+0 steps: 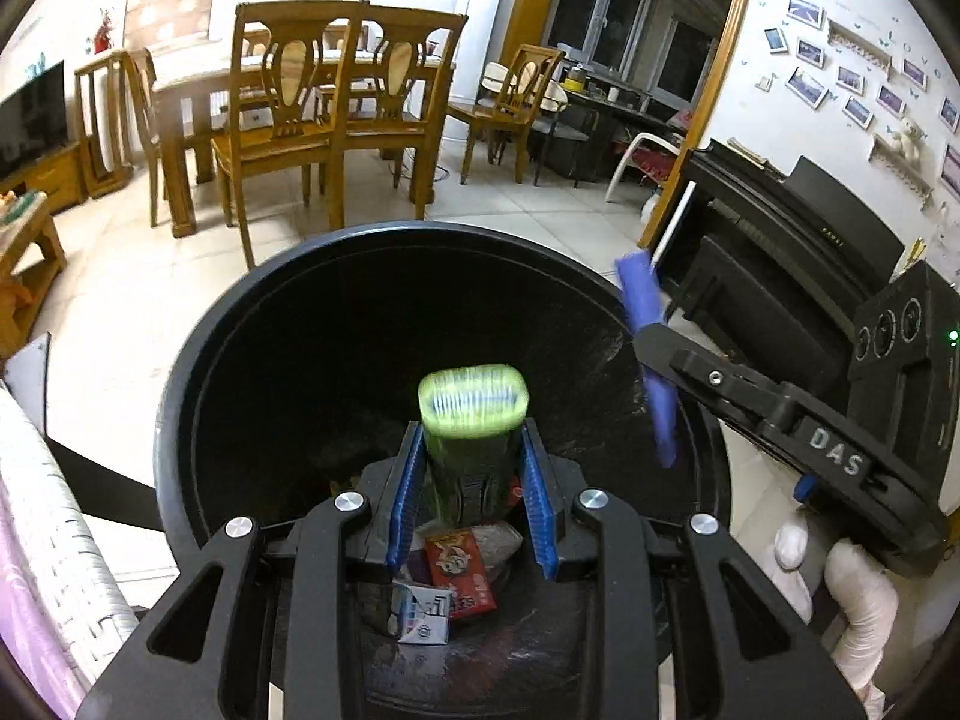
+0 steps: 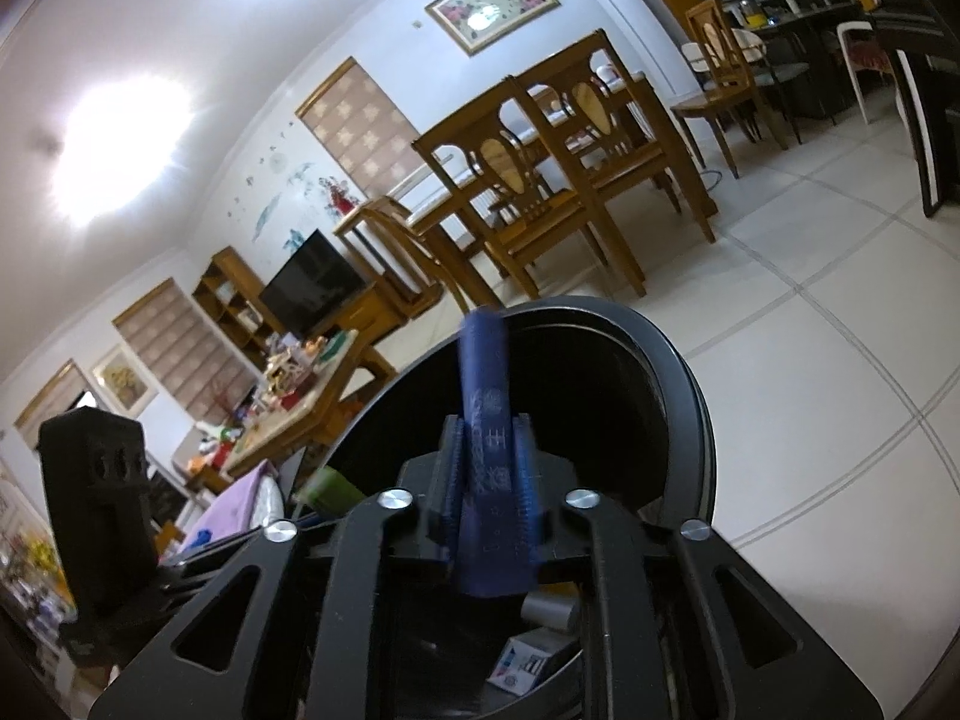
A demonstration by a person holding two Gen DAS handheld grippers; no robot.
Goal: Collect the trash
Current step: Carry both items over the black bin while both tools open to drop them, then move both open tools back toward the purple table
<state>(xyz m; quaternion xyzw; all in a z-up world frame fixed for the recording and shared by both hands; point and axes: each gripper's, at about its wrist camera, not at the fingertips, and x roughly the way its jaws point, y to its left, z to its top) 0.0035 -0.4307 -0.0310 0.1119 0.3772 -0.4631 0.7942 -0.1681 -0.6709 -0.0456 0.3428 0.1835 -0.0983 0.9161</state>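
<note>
The left gripper (image 1: pixel 474 504) is poised over the bin (image 1: pixel 180 420), its blue pads against the sides of a green pack (image 1: pixel 473 402), which looks clamped but blurred. The right gripper (image 2: pixel 489 504) has a blue pack (image 2: pixel 487 420) standing between its jaws; whether the pads press it or have let go I cannot tell (it too is smeared). Both packs are above the bin's mouth, not yet among the trash.

The risk, as I judge it: the blue pack sits close to the bin's rim, so a release there could tip it off the edge onto the floor (image 2: pixel 840 330). The green one sits more centrally and should drop clean.

The left view alone shows the bin's bottom, with a red wrapper (image 1: pixel 462 570) and a small box (image 1: pixel 423 612), and a gloved hand (image 1: pixel 840 588) on the right tool. The right view alone shows print on the blue pack, and further off a cluttered low table (image 2: pixel 288 408).
</note>
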